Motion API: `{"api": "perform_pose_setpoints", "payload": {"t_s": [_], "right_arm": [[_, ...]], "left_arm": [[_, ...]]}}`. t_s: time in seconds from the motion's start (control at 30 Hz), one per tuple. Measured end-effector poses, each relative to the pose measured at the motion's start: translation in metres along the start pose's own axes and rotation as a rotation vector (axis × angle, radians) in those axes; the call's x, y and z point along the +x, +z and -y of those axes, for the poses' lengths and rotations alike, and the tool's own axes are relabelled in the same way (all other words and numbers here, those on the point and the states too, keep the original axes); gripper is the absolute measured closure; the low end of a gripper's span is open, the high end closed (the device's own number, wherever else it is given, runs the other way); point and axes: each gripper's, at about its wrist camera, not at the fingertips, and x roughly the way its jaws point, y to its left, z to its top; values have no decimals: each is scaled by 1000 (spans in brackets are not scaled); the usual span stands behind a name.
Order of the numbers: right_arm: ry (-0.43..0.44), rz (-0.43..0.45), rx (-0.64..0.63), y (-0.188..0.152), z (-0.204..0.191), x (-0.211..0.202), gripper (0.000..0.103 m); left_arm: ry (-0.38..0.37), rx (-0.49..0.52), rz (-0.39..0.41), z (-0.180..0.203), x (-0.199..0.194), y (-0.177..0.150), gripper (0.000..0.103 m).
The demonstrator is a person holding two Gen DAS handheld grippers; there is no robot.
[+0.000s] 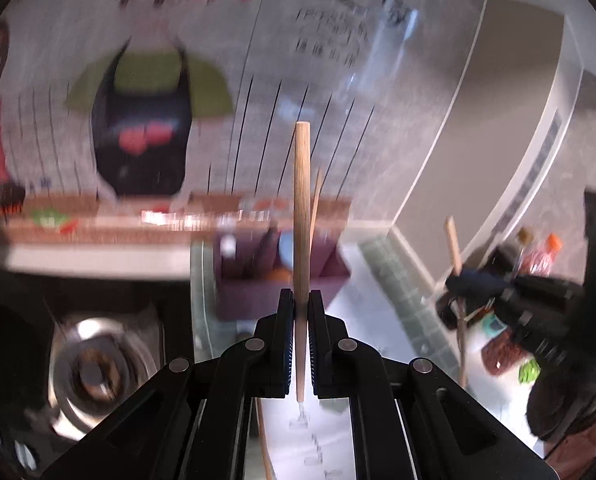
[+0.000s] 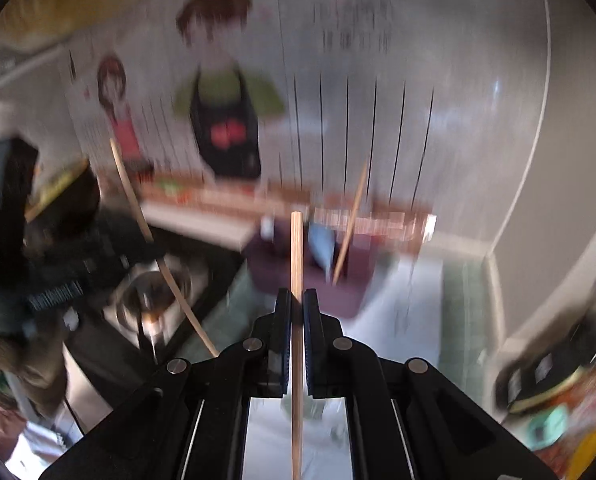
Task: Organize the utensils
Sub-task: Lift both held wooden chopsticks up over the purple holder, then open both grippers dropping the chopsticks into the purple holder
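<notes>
In the left wrist view, a dark purple box-shaped utensil holder point(image 1: 282, 280) is seen at centre, its contents blurred to a pale blue shape and dark handles. The left gripper point(image 1: 301, 300) is clamped on a round light wooden chopstick point(image 1: 301, 200).

In the right wrist view, the holder point(image 2: 309, 276) is seen at centre with a leaning thin stick point(image 2: 349, 224). The right gripper point(image 2: 297, 300) is clamped on a second wooden chopstick point(image 2: 296, 252), cut off at the lower edge.
</notes>
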Motion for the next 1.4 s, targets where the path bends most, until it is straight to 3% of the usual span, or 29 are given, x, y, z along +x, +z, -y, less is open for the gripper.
{"api": "perform_pose_setpoints", "payload": {"t_s": [0.2, 0.33, 0.47, 0.97, 1.27, 1.33, 1.4], "right_arm": [[-56, 264, -38, 90, 2, -39, 98], [-104, 373, -75, 113, 1, -40, 98], [-88, 403, -45, 114, 9, -17, 98], [-3, 277, 52, 61, 59, 140, 98], [42, 51, 97, 4, 67, 217, 98], [45, -8, 107, -6, 69, 224, 97], [39, -50, 115, -12, 71, 226, 87]], "left_arm": [[33, 77, 126, 15, -23, 72, 96], [47, 92, 172, 17, -27, 100, 96], [68, 91, 198, 13, -15, 110, 96], [123, 6, 28, -27, 113, 85, 96], [123, -18, -126, -37, 180, 48, 94], [106, -50, -151, -43, 189, 40, 88], [102, -76, -149, -48, 189, 35, 66]]}}
